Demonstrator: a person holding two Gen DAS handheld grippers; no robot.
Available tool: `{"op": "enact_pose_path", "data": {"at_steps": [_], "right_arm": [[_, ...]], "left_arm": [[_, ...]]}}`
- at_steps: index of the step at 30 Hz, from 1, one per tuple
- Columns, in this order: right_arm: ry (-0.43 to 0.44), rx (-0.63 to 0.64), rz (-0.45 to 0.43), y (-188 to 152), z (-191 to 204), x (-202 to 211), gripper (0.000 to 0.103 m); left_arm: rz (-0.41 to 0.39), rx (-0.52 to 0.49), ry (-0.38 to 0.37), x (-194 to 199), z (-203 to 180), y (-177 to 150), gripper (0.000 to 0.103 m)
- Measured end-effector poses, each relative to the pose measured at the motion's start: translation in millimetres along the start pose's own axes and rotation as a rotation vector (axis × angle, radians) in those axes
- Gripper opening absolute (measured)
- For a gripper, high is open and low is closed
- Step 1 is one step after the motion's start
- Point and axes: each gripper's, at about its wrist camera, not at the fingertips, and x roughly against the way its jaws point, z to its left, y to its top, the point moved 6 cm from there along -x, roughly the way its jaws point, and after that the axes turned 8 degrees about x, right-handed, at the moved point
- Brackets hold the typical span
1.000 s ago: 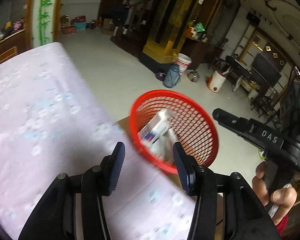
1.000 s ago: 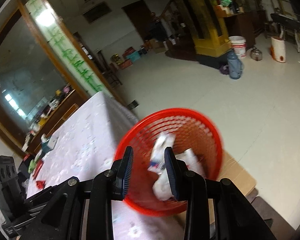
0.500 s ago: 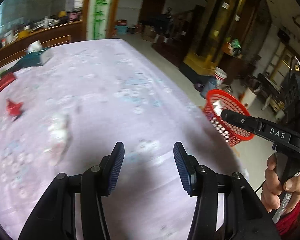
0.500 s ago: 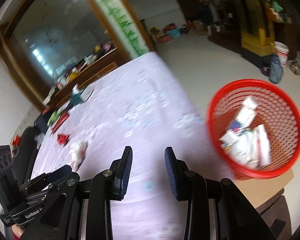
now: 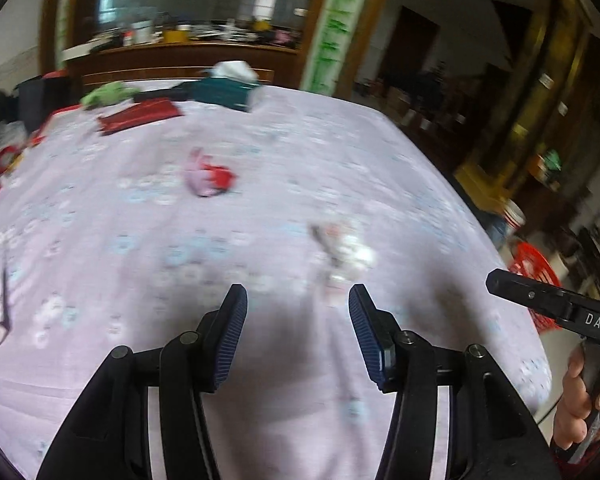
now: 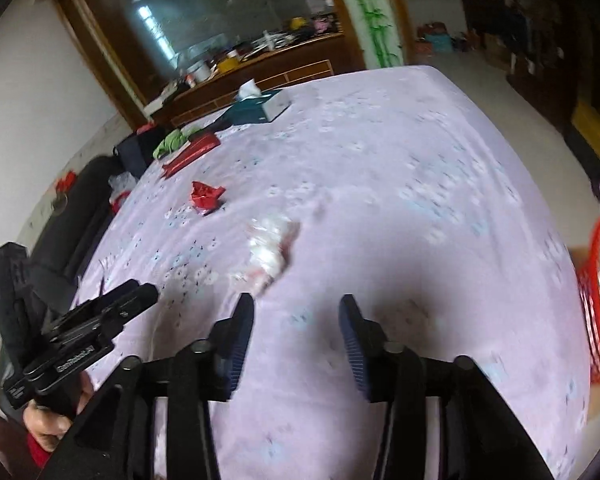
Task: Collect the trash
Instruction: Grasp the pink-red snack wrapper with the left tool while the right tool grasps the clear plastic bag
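both grippers, left gripper (image 5: 297,330) and right gripper (image 6: 296,338), were held spread wide and empty over lilac floral tablecloth (image 6: 400,184). crumpled white plastic wrapper (image 6: 270,246) lay just ahead, likely next pickup; red mesh basket (image 6: 598,300) was stationed off table edge, for drops.

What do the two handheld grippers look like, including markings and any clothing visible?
Both the left gripper and right gripper are black linkage frames with round pivot bolts and dark blue ribbed pads. The right one's body reads "DAS"; the left's lettering is blurred. Red clothing shows below one hand.
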Motion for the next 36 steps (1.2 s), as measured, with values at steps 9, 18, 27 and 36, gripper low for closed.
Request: {"op": "enact_pose_path", "data": {"at_steps": [9,18,27,36], "right_arm": [[-0.024,0.033,0.135,28.1,20.1,-100.1,0.05],[-0.044,0.08,0.128,27.9,25.2,-131.0,0.032],[0.001,0.0,-0.035,38.8,-5.3,-118.0,0.032],[0.036,-0.005,-0.055,38.8,-8.9,-109.3,0.032]], "left_arm": [[-0.009,0.088,0.057,-1.9,56.5,23.7,0.052],[-0.021,0.143,0.081,-16.6,74.8,63.8,0.057],[0.037,0.189,0.107,-76.1,71.2,106.3,0.057],[0.094,0.19,0.196,-139.2,76.0,119.6,0.053]]}}
